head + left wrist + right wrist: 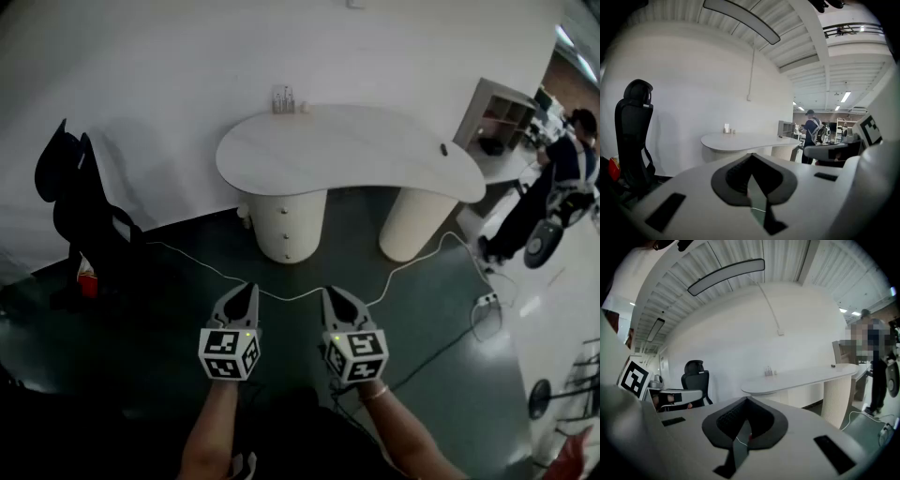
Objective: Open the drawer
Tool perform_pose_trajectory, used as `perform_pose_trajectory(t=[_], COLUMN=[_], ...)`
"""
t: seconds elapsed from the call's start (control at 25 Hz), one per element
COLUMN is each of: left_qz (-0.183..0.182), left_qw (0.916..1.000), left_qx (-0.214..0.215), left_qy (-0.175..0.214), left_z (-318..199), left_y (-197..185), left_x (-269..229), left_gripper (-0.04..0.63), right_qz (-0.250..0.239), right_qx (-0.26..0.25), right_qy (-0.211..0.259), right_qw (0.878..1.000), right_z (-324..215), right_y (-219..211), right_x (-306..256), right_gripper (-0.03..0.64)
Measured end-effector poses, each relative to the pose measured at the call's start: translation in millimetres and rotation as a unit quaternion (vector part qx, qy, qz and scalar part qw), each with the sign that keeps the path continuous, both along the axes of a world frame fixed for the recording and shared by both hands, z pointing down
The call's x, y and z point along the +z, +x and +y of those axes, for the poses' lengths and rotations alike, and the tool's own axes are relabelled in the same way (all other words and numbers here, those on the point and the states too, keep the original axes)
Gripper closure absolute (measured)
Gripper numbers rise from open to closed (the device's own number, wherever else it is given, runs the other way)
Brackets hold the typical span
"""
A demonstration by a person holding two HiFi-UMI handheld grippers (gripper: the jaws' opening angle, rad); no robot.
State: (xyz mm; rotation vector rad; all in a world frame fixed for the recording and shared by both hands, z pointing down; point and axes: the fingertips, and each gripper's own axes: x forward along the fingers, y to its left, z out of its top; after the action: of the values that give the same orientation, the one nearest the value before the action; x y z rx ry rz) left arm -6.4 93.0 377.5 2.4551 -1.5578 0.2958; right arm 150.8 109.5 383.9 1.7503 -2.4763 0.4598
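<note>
Both grippers closed and empty, short of the desk

The left gripper (247,288) and right gripper (329,292) are held side by side over the dark floor. Each has its jaws pressed together at the tips with nothing between them, as both gripper views confirm. The drawers (286,230) sit in the left of two round pedestals under the curved white desk (356,150). They are flush and shut, ahead of the grippers and well apart from them. A white cable (289,298) runs across the floor just past the jaw tips. A black chair (80,216) stands at the left, and a person (553,187) is far off at the right.
</note>
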Motion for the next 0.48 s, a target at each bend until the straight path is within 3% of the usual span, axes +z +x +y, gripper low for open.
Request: perform_pose_trajectory(t=[0.48], left_qz=[-0.008], left_qw=[0.9999], left_qx=[-0.008], left_qy=[-0.006], left_z=[-18.0], left_y=[2.7], left_x=[6.3], left_gripper=[0.592], right_qz=[0.002], right_qx=[0.002], right_qy=[-0.014], right_qw=[1.000], right_z=[-18.2], right_y=[5.0], right_x=[9.0], right_gripper=[0.614])
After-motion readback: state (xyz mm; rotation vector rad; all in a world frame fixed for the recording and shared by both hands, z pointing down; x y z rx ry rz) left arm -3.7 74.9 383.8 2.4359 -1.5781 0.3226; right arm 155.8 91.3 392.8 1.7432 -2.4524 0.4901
